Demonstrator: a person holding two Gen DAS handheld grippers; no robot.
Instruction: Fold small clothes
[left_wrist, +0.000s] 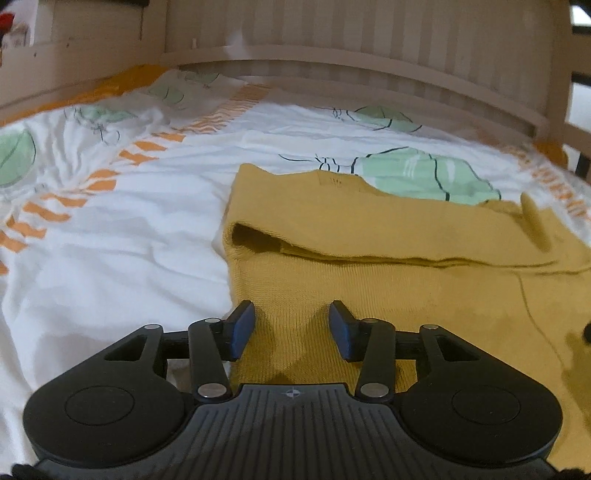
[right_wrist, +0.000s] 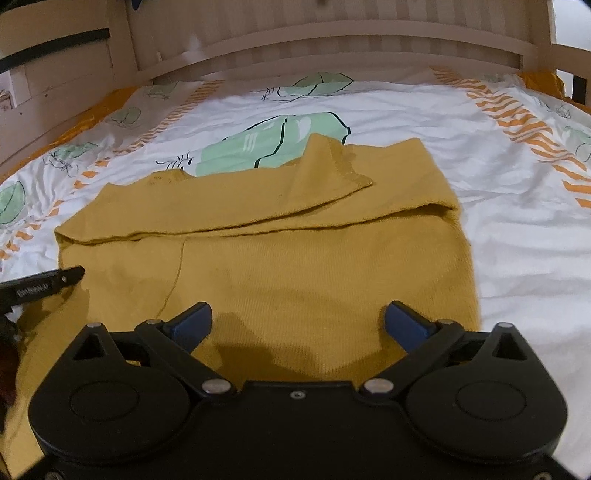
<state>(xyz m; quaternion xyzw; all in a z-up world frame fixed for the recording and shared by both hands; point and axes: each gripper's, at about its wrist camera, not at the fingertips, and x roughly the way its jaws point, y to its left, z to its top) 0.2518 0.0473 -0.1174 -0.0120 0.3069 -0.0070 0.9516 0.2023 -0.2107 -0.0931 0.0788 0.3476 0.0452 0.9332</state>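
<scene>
Nearest, two grippers hovered over one mustard knit garment (right_wrist: 295, 266): the left gripper (left_wrist: 291, 325) with jaws partly apart, the right gripper (right_wrist: 297, 321) spread wide, neither pinching fabric. The garment lay half-folded on one leaf-printed bedsheet (right_wrist: 517, 229), before one slatted headboard (right_wrist: 332, 33)

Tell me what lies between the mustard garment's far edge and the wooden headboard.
Only bedsheet: white fabric with green leaf prints, nothing resting on it, between the mustard garment and the headboard. The right wrist view shows this best.

Mustard knit garment (right_wrist: 295, 266) lies flat, sleeves apparently folded across.
</scene>
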